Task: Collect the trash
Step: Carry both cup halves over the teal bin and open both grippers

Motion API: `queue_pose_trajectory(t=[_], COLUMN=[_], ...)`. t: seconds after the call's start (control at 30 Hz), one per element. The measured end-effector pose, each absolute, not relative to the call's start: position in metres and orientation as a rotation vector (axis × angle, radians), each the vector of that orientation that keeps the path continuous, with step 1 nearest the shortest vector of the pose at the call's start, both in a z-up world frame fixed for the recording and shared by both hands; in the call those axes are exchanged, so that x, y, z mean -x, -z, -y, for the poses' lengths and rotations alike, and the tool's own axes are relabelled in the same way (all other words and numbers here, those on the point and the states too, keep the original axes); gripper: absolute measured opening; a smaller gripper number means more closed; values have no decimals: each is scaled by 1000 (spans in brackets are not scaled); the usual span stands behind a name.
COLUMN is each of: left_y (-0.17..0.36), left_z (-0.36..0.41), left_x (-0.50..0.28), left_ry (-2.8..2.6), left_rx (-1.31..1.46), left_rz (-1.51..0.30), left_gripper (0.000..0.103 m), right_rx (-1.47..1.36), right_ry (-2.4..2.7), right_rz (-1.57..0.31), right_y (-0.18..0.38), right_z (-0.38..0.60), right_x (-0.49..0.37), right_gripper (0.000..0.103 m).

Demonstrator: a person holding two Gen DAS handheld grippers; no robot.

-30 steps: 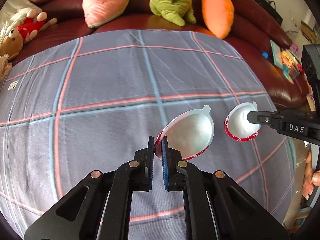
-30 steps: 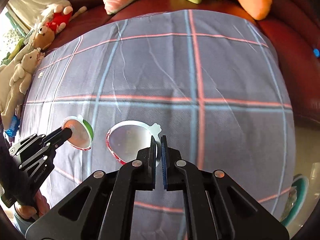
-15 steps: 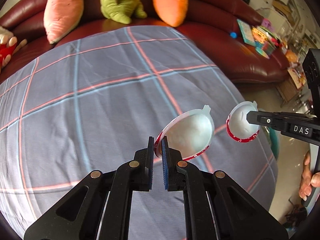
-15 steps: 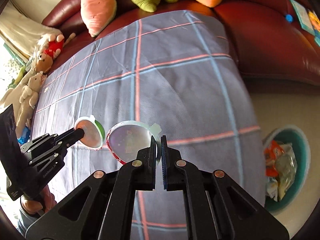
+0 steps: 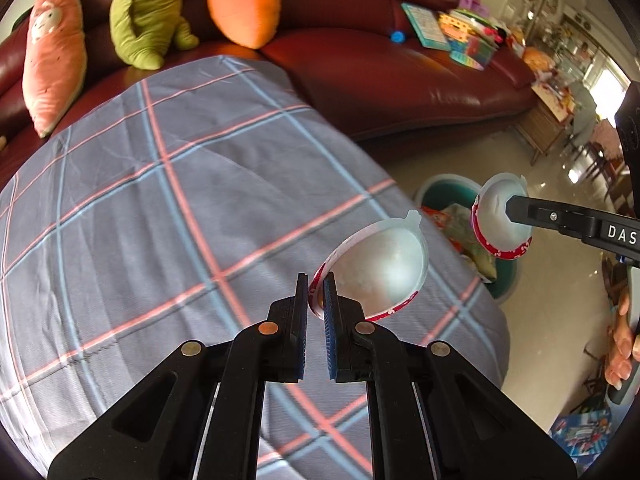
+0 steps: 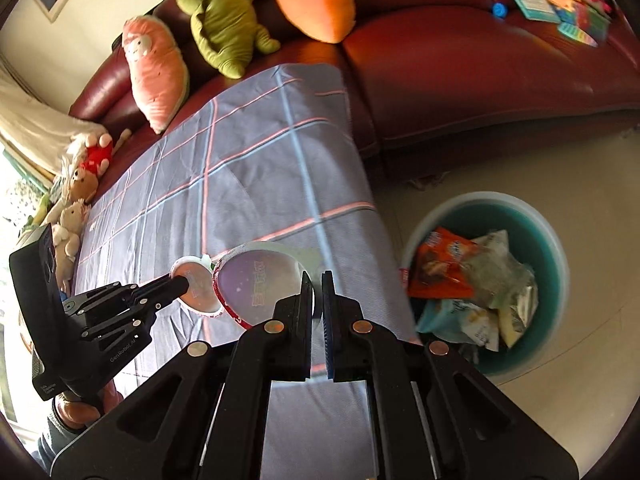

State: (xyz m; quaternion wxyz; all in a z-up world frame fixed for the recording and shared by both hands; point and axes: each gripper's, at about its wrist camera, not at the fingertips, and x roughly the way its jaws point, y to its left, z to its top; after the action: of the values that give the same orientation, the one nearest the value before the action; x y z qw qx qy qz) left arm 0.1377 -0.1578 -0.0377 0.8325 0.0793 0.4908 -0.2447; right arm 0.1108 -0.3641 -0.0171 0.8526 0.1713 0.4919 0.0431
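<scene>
A: What fills the scene?
B: A plaid-covered table (image 6: 256, 184), then a teal bin (image 6: 516, 216) of wrappers on the floor beside it.

A: And the grippers?
B: The left gripper (image 5: 316, 292) pinches a white cup (image 5: 384, 268) by its rim; the right gripper (image 6: 318, 280) pinches a foil lid (image 6: 256, 280), both held clear, likely for dropping into the bin.

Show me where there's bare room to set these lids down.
The plaid cloth is bare from the plush toys at the sofa back down to the held lids. The teal bin beside the cloth's edge is crowded with wrappers.
</scene>
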Motion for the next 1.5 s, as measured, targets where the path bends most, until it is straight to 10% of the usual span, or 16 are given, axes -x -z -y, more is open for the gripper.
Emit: queue_pose_trajectory(t=[1.5], left_y=[95], left_z=[372], left_x=[-109], left_ry=[770], left_rx=[-389], left_rz=[-1151], left_gripper=[9], right_rx=[-597], right_ry=[129], right_rz=[-1005], right_y=[54], right_z=[552], right_x=[-42], right_gripper=[5])
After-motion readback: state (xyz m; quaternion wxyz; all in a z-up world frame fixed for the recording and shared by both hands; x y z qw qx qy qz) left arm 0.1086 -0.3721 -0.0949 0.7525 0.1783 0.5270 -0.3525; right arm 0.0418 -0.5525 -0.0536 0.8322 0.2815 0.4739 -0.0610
